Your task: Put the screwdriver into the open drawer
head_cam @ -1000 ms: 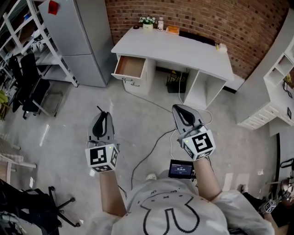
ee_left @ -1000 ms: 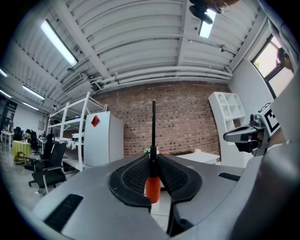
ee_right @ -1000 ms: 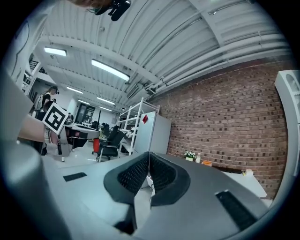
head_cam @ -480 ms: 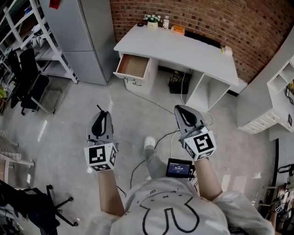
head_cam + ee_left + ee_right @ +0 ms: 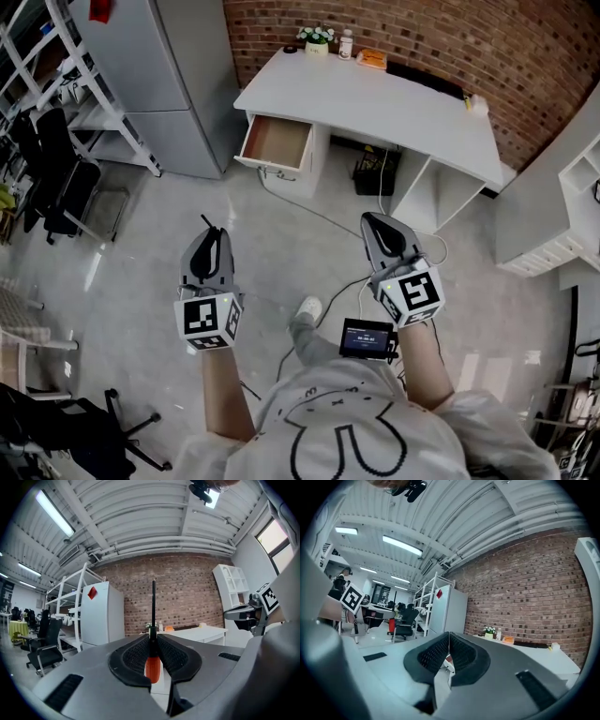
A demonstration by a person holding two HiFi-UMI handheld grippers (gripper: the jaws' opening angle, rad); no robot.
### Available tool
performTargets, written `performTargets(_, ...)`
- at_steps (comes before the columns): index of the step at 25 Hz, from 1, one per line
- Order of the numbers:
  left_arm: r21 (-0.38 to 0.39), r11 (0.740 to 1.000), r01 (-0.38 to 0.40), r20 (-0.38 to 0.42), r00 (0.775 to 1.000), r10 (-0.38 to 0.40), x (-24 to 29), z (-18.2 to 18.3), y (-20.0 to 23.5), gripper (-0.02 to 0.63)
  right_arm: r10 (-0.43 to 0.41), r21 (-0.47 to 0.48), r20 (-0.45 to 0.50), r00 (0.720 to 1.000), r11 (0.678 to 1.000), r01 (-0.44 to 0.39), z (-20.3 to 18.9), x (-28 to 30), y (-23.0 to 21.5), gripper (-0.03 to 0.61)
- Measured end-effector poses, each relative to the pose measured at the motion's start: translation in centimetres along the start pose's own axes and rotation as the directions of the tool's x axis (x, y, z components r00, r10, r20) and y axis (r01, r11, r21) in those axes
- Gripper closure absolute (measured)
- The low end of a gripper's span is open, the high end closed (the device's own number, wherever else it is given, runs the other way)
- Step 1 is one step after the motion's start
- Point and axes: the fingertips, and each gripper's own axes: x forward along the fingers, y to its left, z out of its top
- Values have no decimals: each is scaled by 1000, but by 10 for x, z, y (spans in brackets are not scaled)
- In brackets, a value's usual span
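My left gripper (image 5: 210, 239) is shut on a screwdriver (image 5: 153, 666) with an orange handle. Its black shaft (image 5: 207, 225) sticks out past the jaw tips and stands upright in the left gripper view. The left gripper (image 5: 153, 638) points level at the white desk (image 5: 197, 631). The open drawer (image 5: 277, 142) hangs out of the desk (image 5: 375, 98) at its left end, well ahead of both grippers, and looks empty. My right gripper (image 5: 373, 223) is level with the left one, shut with nothing in it. Its pads (image 5: 440, 653) meet at the tips of the right gripper (image 5: 449, 635).
A tall grey cabinet (image 5: 173, 75) stands left of the drawer, with metal shelving (image 5: 56, 84) and black chairs (image 5: 56, 178) further left. Cables (image 5: 314, 211) trail over the floor. A white shelf unit (image 5: 562, 216) is at the right. A plant pot (image 5: 317, 39) and an orange box (image 5: 372, 58) sit on the desk.
Both grippers have moved forward over the floor toward the desk, which now sits lower and nearer in the head view. A shoe has stepped forward. Neither grip has changed.
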Motion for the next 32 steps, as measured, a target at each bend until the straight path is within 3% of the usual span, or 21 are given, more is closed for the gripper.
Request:
performTargets(19,4,993,117,-68,991,-117,238,-15,67,560,-92,42,-57,994,995,94,-30,202,-103,558)
performTargets(24,5,990,142,-75,987,-141,276,-20,73,558,-100,43,-67,993,994,103,-34,227,-118,558)
performTargets(32,-9,976,218,-93,972,-218,339,-35,89,560,-187,68,-120,975,978,196,-54,259,-141,558)
